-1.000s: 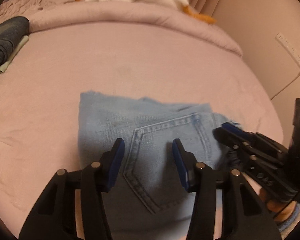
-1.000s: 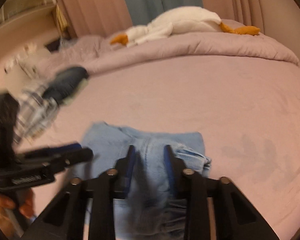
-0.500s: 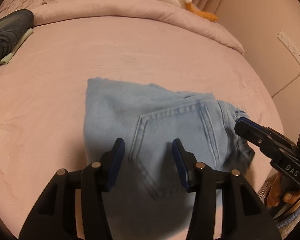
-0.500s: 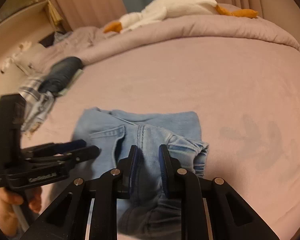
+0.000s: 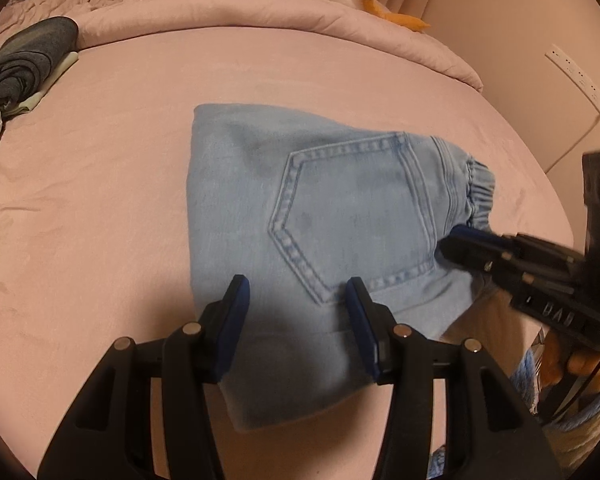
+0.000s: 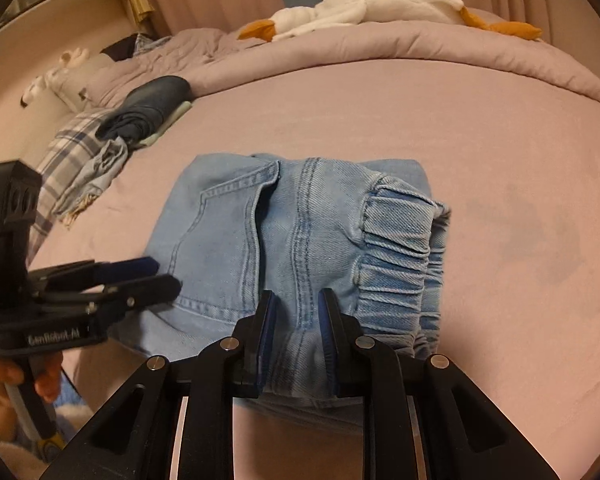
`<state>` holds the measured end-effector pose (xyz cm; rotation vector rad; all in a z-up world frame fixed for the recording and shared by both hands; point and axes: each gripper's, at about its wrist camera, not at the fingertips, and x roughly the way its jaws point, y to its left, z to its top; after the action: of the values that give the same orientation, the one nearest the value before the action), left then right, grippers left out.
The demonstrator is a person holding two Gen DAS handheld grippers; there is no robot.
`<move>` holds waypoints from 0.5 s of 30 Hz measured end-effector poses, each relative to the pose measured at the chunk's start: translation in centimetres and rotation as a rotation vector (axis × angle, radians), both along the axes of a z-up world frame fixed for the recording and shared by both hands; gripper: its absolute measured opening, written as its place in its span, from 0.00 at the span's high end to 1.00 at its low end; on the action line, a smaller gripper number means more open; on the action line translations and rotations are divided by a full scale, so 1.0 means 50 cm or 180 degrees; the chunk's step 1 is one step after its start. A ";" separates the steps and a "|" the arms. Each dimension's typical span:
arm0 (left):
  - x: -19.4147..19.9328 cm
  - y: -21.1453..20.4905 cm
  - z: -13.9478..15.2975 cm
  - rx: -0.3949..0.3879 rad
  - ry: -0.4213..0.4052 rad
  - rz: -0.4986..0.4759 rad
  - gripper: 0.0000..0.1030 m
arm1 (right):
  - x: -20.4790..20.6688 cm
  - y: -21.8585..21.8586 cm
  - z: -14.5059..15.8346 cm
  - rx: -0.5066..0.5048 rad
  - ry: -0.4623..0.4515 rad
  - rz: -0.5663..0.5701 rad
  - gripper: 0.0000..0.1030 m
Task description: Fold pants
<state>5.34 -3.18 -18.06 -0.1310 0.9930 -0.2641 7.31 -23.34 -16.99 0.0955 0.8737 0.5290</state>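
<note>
While the right gripper [image 6: 296, 312] pinches 1 folded light-blue denim pants [image 5: 340, 208] at their 5 o'clock edge, the left gripper [image 5: 296, 300] hovers wide open, empty.

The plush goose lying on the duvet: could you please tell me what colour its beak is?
Orange, on a white plush goose; the right wrist view shows its beak best.

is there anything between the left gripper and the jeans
Nothing visible. The left gripper hangs open right over the near edge of the folded jeans, while the right gripper is shut on the fabric beside the waistband.
</note>
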 end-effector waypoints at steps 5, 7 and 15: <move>-0.019 0.015 -0.002 -0.0116 -0.0028 0.0040 0.52 | 0.001 -0.006 0.016 0.0074 0.0084 -0.0030 0.79; -0.023 0.018 0.000 -0.0132 -0.0041 0.0034 0.52 | 0.002 -0.005 0.025 0.0165 0.0083 -0.0025 0.79; -0.042 0.031 0.000 -0.0190 -0.0115 0.0035 0.52 | 0.039 0.073 0.063 0.0047 -0.0097 0.0000 0.70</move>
<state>3.23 -1.65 -18.08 -0.1856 0.9487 -0.2852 9.28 -19.71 -13.85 0.1008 0.8402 0.5358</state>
